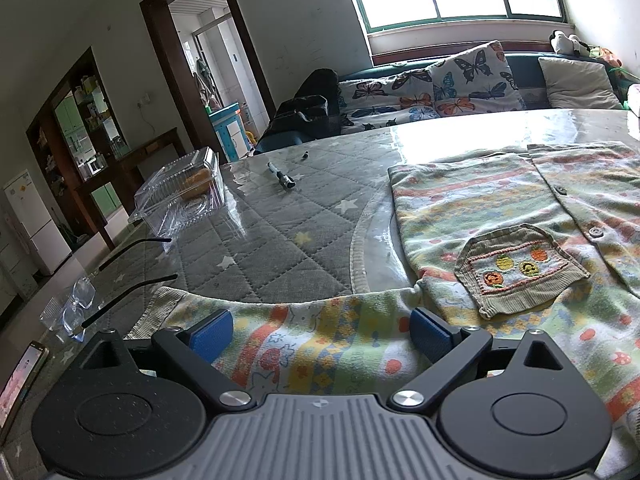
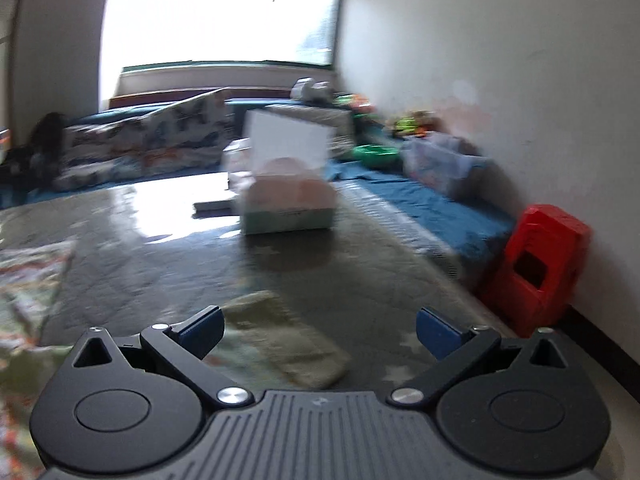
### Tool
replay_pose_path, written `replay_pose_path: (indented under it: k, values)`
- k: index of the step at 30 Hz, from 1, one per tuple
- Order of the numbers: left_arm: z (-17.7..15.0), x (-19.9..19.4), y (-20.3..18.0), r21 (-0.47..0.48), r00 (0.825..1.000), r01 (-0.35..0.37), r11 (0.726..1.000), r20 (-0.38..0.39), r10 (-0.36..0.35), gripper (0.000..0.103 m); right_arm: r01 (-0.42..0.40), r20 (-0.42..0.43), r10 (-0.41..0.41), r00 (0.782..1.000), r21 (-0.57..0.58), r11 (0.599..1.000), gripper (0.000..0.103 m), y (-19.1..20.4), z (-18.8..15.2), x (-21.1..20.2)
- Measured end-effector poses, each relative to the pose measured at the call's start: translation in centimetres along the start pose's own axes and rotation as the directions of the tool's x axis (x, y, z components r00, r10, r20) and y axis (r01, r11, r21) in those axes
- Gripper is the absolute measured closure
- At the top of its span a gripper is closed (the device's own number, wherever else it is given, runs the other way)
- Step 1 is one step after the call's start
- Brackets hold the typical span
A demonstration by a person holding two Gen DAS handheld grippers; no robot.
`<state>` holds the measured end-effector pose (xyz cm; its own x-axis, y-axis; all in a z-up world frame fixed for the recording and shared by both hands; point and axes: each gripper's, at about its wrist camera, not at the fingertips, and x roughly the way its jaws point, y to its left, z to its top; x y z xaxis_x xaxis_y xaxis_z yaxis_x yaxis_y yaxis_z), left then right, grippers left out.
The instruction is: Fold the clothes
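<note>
A small patterned cardigan (image 1: 500, 216) with buttons and a ribbed pocket (image 1: 516, 268) lies flat on the table. One sleeve (image 1: 304, 336) stretches left across the front, and my left gripper (image 1: 322, 338) stands open just above it, one blue pad on each side. In the blurred right wrist view, the other sleeve's ribbed cuff (image 2: 288, 340) lies on the table between the fingers of my right gripper (image 2: 320, 334), which is open too. The cardigan's body (image 2: 28, 276) shows at the left edge there.
A clear plastic food box (image 1: 180, 192), a pen (image 1: 280, 176), glasses (image 1: 80, 304) and a phone (image 1: 20, 380) lie on the quilted table cover (image 1: 260, 240). A tissue box (image 2: 288, 204) stands mid-table. A red stool (image 2: 540, 268) and a sofa (image 1: 440, 80) lie beyond.
</note>
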<state>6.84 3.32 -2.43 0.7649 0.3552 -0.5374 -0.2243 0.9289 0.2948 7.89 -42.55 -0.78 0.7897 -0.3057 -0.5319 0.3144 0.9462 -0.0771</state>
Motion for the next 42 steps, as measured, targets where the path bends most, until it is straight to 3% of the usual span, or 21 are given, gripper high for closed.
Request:
replay_pose_path:
  k: [2, 5, 9, 16, 25, 29, 35, 42]
  values:
    - [0.0, 0.0, 0.0, -0.001, 1.0, 0.001, 1.0, 0.0, -0.001, 0.006, -0.101, -0.034, 0.101, 0.994, -0.016, 0.995, 0.0, 0.8, -0.1, 0.4]
    - [0.0, 0.0, 0.1, -0.007, 1.0, 0.003, 1.0, -0.003, -0.003, 0.005, -0.243, -0.095, 0.24, 0.966, -0.022, 0.97, 0.0, 1.8, -0.5, 1.2]
    - [0.0, 0.1, 0.2, -0.013, 1.0, 0.005, 1.0, -0.006, -0.005, 0.004, -0.292, -0.142, 0.282, 0.949, -0.057, 0.955, 0.0, 3.0, -1.0, 2.5]
    - [0.0, 0.3, 0.4, -0.02, 1.0, 0.005, 1.0, -0.009, -0.005, 0.002, -0.271, -0.171, 0.256, 0.952, -0.075, 0.96, 0.0, 2.1, -1.5, 3.5]
    - [0.0, 0.5, 0.6, -0.034, 1.0, 0.013, 0.999, -0.015, -0.013, 0.0, -0.163, -0.227, 0.154, 0.962, -0.019, 0.986, 0.0, -1.1, -2.5, 1.0]
    - [0.0, 0.5, 0.6, -0.032, 1.0, 0.013, 0.999, -0.015, -0.013, 0.0, -0.19, -0.164, 0.181, 0.97, -0.044, 0.981, 0.0, -0.3, -1.5, 0.7]
    - [0.0, 0.5, 0.6, -0.028, 1.0, 0.012, 1.0, -0.015, -0.012, 0.0, -0.29, -0.171, 0.27, 0.948, -0.106, 0.951, 0.0, 3.2, -0.5, 2.6]
    - [-0.2, 1.0, 2.6, -0.042, 0.999, -0.049, 0.998, -0.025, 0.048, 0.0, -0.265, -0.171, 0.248, 0.954, -0.085, 0.961, 0.0, 2.9, -1.0, 4.1]
